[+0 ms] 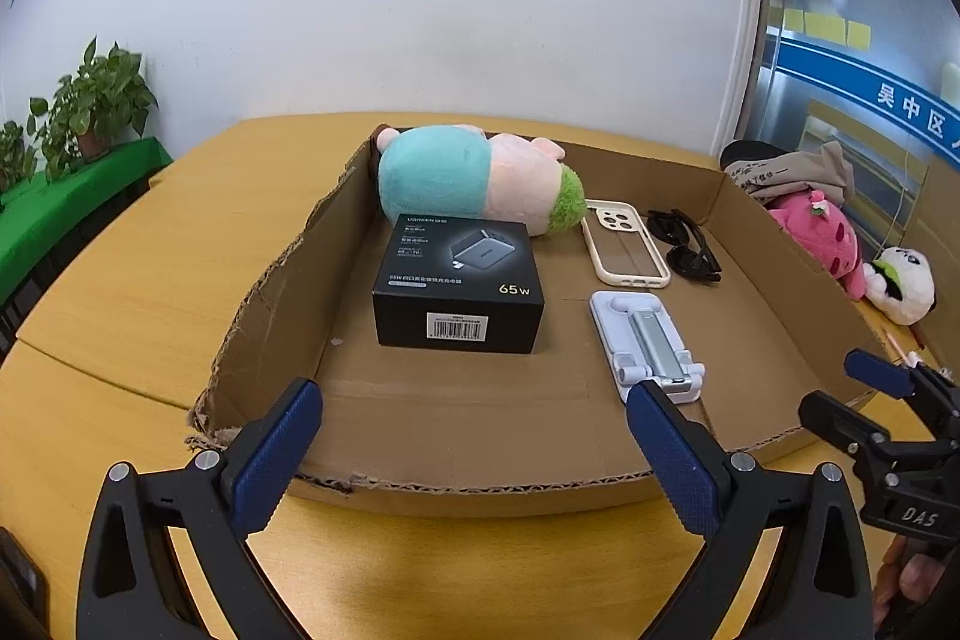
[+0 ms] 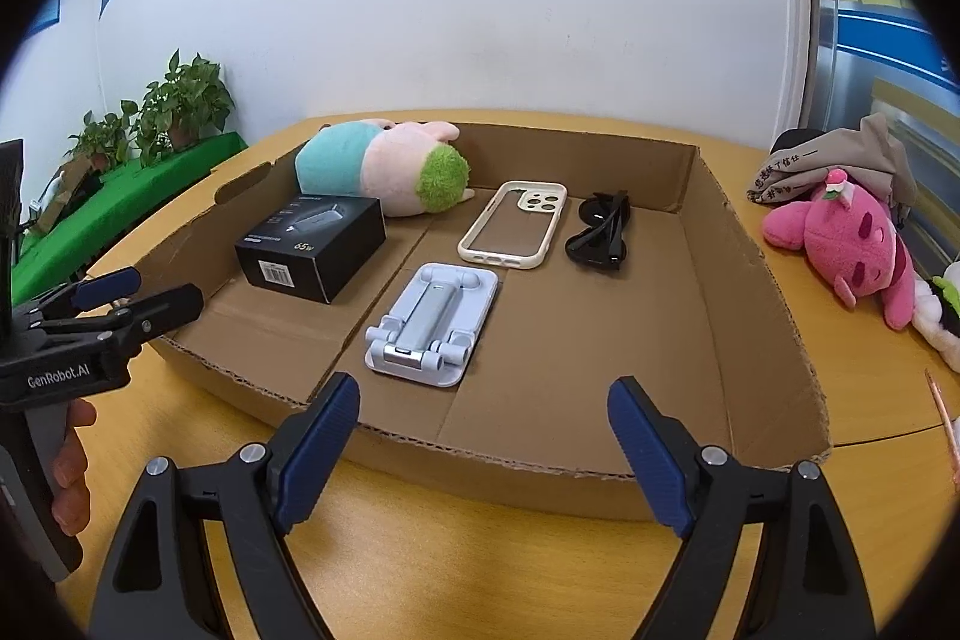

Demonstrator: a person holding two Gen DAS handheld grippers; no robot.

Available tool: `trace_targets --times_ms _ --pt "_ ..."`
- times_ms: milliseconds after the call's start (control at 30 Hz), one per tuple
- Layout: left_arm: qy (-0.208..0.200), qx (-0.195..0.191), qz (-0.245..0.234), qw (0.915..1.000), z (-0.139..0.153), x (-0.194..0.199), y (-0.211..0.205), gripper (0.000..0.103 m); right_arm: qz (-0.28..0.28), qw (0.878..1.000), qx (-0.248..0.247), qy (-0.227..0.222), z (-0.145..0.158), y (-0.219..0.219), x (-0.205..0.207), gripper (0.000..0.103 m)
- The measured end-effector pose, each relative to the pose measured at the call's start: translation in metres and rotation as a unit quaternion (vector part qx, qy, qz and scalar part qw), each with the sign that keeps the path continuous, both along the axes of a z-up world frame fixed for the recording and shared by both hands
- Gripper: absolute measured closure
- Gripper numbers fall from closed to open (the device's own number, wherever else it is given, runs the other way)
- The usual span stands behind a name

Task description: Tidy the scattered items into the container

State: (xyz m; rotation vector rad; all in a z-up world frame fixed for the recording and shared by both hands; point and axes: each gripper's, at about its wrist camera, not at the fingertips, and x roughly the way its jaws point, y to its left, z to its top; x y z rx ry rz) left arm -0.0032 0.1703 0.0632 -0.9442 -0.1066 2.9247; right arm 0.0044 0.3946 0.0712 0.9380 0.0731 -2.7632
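From your left wrist, the left claw (image 1: 474,436) hangs spread and empty at the near wall of the cardboard box (image 1: 480,490), where the charger box (image 1: 459,283), phone stand (image 1: 648,340), phone case (image 1: 624,244) and sunglasses (image 1: 684,244) already lie.

From your right wrist, the right claw (image 2: 483,430) is equally spread and empty; the pink plush (image 2: 852,244) waits outside, on the surface's right edge, probably your next pick.
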Motion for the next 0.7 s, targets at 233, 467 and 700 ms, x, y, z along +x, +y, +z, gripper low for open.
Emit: trace_targets --times_ms 233,467,700 --pt "0.015 -0.049 0.003 0.9987 -0.013 -0.006 0.016 0.000 -0.008 1.000 -0.023 0.010 -0.009 0.008 -0.004 0.005" --pt "0.063 -0.061 0.023 0.9959 -0.018 0.002 0.019 0.000 -0.004 0.999 -0.028 0.043 -0.015 0.011 0.000 0.001" --pt "0.067 -0.060 0.027 0.9956 -0.019 0.003 0.019 0.000 -0.001 0.998 -0.031 0.058 -0.016 0.012 0.005 0.001"
